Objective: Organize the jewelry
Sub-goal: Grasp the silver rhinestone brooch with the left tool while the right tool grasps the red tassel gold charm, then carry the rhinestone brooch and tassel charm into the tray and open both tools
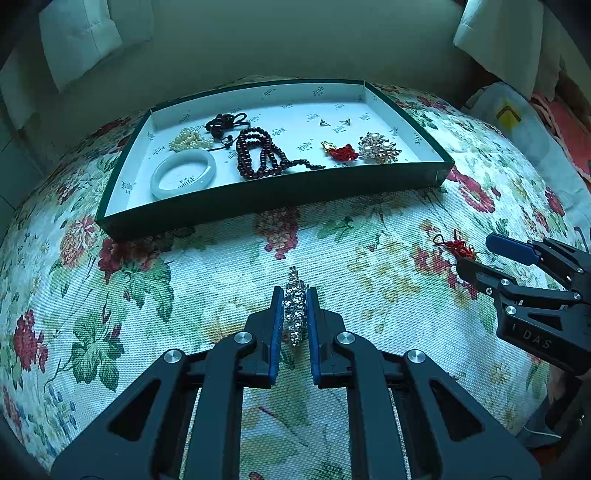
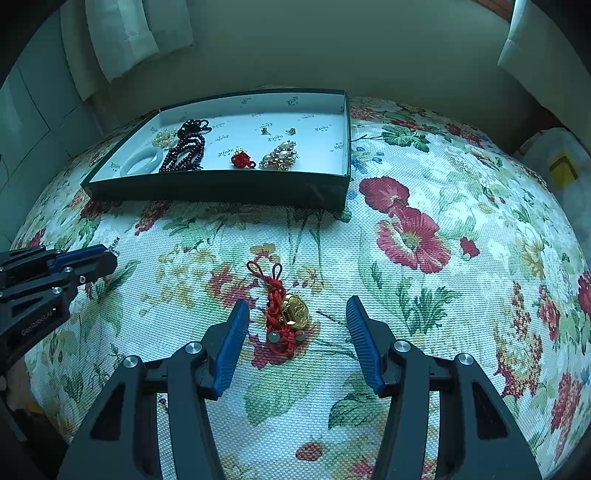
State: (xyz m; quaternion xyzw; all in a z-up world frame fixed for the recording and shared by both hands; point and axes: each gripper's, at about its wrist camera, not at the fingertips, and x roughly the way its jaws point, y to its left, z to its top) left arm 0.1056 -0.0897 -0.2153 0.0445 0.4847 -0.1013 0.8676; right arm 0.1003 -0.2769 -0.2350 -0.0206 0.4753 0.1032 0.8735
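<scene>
My left gripper (image 1: 295, 297) is shut on a rhinestone brooch (image 1: 295, 310), held on edge just over the floral cloth. My right gripper (image 2: 297, 308) is open, its jaws on either side of a red knotted charm with a gold pendant (image 2: 286, 314) lying on the cloth. The same charm shows in the left wrist view (image 1: 456, 247), beside the right gripper (image 1: 480, 258). A dark green box tray (image 1: 258, 205) with a white lining holds a white bangle (image 1: 183, 173), dark red beads (image 1: 258, 155), pearls (image 1: 188, 140), a red charm (image 1: 343, 151) and a pearl brooch (image 1: 378, 147).
Two small earrings (image 1: 334, 122) lie at the back of the tray. The floral cloth (image 2: 424, 295) covers a round table. A pale wall and white curtains (image 2: 125, 33) stand behind. A plastic bag (image 1: 517, 114) lies off the right edge.
</scene>
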